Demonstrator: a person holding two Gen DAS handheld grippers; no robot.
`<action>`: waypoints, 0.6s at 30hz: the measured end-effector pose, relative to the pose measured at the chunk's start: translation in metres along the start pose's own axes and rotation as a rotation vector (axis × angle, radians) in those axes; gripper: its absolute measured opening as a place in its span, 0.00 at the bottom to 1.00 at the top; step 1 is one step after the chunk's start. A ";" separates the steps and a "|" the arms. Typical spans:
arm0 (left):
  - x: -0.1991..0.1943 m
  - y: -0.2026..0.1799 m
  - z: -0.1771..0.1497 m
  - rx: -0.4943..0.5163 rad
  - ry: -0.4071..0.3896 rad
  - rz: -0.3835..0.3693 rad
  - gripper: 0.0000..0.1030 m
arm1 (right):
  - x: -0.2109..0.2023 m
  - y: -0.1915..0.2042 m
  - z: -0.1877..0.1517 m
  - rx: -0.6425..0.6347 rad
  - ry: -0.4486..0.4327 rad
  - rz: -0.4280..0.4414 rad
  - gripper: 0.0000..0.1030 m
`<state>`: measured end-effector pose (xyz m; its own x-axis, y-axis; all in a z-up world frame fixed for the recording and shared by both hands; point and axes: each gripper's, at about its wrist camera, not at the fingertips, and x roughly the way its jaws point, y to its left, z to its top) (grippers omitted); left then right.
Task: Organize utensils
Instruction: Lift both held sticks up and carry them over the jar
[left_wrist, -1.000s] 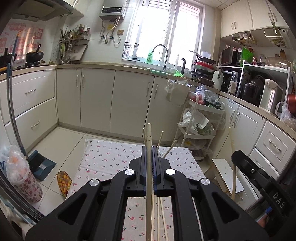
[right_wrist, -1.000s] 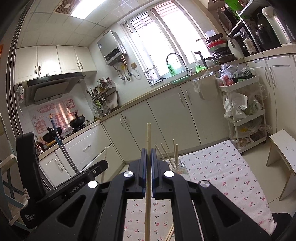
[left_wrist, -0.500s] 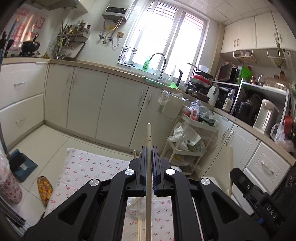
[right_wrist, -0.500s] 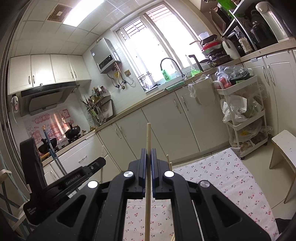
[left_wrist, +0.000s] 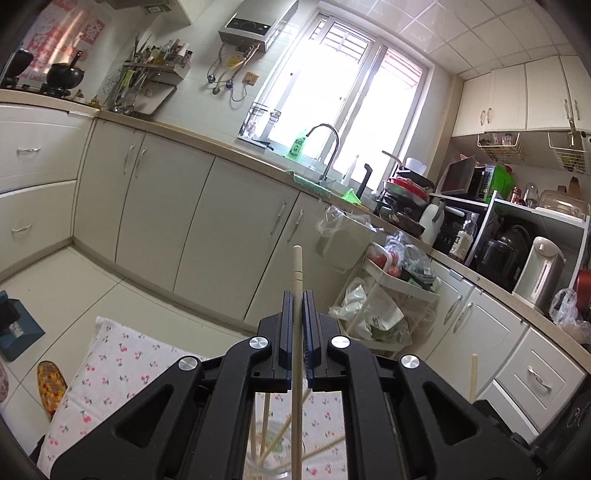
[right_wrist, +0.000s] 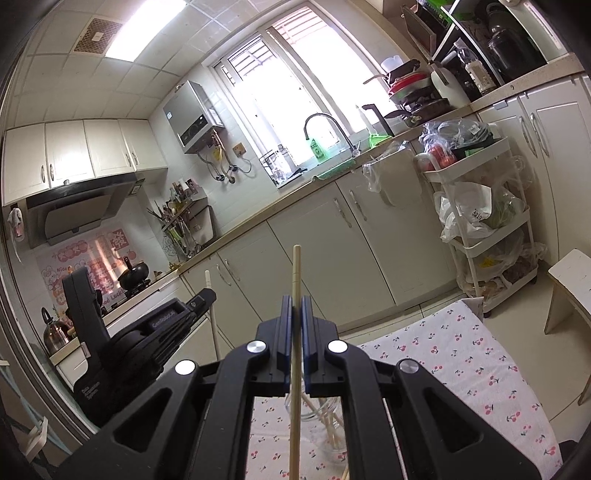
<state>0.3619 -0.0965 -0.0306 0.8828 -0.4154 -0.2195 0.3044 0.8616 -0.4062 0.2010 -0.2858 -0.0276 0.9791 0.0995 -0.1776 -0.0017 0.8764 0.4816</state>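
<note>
Counter (right_wrist: 461, 354): one, under a cherry-print cloth.
Left gripper (left_wrist: 297, 299): jaws clamped on one upright chopstick (left_wrist: 297, 273).
Right gripper (right_wrist: 295, 304): jaws clamped on one chopstick (right_wrist: 296, 273).
Glass jar (right_wrist: 325, 424): one, on the cloth, holding several chopsticks, count unclear.

Each gripper is matt black plastic with bright metal screw heads and blue inner faces: the left gripper (left_wrist: 297, 299) pinches a pale, smooth wooden chopstick (left_wrist: 296, 269), the right gripper (right_wrist: 296, 304) another chopstick (right_wrist: 296, 273) of the same bare wood. Below the right gripper stands a clear glass jar (right_wrist: 325, 417) on a cotton-looking tablecloth (right_wrist: 461, 354) printed with cherries. Ahead, the cabinet doors (left_wrist: 221, 221) look satin-smooth, and the faucet (left_wrist: 328, 147) is shiny metal.
</note>
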 end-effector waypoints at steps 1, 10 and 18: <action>0.004 -0.001 0.000 0.002 -0.008 0.003 0.05 | 0.003 -0.002 0.001 0.002 -0.002 -0.001 0.05; 0.040 -0.004 -0.007 0.042 -0.105 0.067 0.05 | 0.026 -0.019 -0.002 0.018 -0.003 -0.006 0.05; 0.060 -0.001 -0.031 0.080 -0.104 0.099 0.05 | 0.043 -0.031 -0.009 0.025 0.011 -0.017 0.05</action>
<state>0.4029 -0.1310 -0.0713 0.9408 -0.2987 -0.1601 0.2381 0.9188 -0.3148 0.2411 -0.3044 -0.0583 0.9767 0.0897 -0.1950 0.0203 0.8660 0.4996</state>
